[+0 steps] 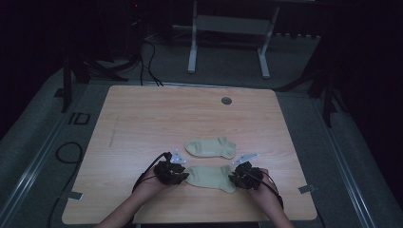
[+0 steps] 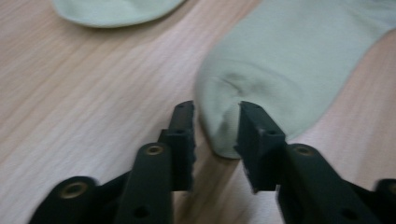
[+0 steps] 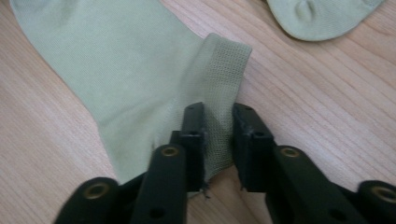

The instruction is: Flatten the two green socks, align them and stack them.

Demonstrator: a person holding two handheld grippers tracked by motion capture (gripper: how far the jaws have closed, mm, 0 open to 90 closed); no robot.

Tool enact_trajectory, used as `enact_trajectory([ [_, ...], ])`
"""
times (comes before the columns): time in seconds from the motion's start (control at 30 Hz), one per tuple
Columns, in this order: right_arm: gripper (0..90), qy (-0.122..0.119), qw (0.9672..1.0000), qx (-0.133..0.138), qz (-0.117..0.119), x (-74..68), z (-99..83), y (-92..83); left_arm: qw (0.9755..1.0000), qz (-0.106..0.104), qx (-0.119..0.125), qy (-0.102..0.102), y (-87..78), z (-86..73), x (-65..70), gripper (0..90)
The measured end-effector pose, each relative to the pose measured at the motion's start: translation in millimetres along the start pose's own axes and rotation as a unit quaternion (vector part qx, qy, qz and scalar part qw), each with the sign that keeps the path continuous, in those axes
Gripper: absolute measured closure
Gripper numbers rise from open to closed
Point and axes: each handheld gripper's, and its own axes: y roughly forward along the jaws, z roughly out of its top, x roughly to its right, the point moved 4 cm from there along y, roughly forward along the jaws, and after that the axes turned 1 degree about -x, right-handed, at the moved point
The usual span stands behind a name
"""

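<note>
We straddle the near sock's (image 1: 209, 176) toe with the left gripper (image 2: 215, 128) and its cuff with the right gripper (image 3: 218, 133), fingers parted, probably to lift it off the surface (image 1: 142, 118).

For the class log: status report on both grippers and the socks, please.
Left gripper open, straddling near sock toe. Right gripper open around its cuff. Far sock lies apart.
</note>
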Motion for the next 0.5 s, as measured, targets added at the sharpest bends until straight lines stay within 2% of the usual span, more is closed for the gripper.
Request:
enact_trajectory([
  [0.07, 82.1, -0.003, 1.0, 0.002, 0.0, -2.0, -0.3, 0.2, 1.0, -0.007, 0.001, 0.003, 0.5, 0.3, 2.6, 75.5],
  [0.13, 83.7, -0.003, 1.0, 0.004, -0.004, -4.0, -0.4, 0.4, 0.9999, -0.013, 0.001, -0.001, 0.9, 0.6, 4.3, 83.2],
  [0.17, 84.1, -0.004, 1.0, 0.004, -0.007, -5.0, -0.3, 0.3, 1.0, -0.009, 0.002, 0.002, 1.0, 0.9, 5.3, 85.1],
  [0.3, 84.5, -0.001, 1.0, -0.001, -0.006, -4.8, 0.5, -1.9, 1.0, -0.004, 0.007, -0.003, -2.1, 1.4, 6.5, 87.2],
  [0.4, 84.5, 0.006, 0.9999, 0.008, -0.003, -2.4, 1.4, -9.2, 0.9997, -0.013, 0.016, -0.012, -10.0, 3.3, 4.7, 87.4],
  [0.5, 84.5, 0.011, 0.9998, 0.019, -0.001, 1.1, 5.0, -19.3, 0.9995, -0.013, 0.025, -0.012, -20.2, 8.3, 2.9, 87.5],
])
